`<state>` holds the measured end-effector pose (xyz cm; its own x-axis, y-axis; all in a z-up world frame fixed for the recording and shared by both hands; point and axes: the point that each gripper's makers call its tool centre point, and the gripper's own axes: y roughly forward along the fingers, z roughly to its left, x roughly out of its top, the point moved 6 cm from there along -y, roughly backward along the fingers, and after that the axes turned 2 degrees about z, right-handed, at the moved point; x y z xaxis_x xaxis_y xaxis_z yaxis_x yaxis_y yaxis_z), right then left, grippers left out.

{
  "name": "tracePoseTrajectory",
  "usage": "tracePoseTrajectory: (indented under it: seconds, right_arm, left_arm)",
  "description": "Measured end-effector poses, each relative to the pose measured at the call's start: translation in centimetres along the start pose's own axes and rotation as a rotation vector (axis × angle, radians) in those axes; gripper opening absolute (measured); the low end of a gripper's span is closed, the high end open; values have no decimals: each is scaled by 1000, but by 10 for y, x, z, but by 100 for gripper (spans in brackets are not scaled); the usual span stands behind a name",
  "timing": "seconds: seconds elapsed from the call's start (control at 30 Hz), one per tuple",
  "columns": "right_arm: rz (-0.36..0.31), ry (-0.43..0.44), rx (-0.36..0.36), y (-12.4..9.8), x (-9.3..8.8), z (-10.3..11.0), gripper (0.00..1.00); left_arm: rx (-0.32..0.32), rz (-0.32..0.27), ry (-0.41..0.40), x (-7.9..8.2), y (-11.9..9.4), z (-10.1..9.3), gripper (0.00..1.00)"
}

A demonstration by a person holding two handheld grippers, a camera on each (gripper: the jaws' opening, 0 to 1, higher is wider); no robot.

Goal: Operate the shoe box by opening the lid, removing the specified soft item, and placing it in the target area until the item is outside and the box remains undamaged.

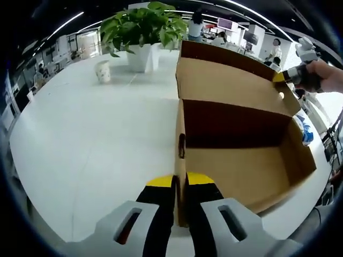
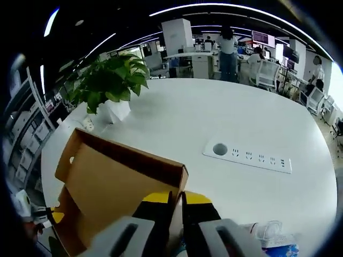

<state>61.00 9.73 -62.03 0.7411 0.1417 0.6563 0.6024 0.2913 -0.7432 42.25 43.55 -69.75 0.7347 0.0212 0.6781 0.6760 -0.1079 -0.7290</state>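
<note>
A white table stands in an open office with ceiling strip lights, desks and chairs.

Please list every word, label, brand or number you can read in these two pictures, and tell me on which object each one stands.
No text can be read.
The shoe box is plain brown cardboard, without print.
The cup has a faint pattern, too blurred to read.
The power strip shows sockets and no letters.
The blue packet is too blurred to read.
</note>
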Motion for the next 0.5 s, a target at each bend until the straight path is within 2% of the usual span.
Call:
tracePoseTrajectory:
  seconds: [0.3,0.43,0.5]
  right_arm:
    - [-31,-43,1,-17,5,5,2]
    - [-49,-115,-4,-29,6,11,2]
    - [-55,-119,0,-36,6,13,2]
  left_arm:
    - [5,3,-11,0,-1,-2,6]
    - [5,3,-16,0,-1,-2,6]
    - [6,3,-17,0,-1,-2,6]
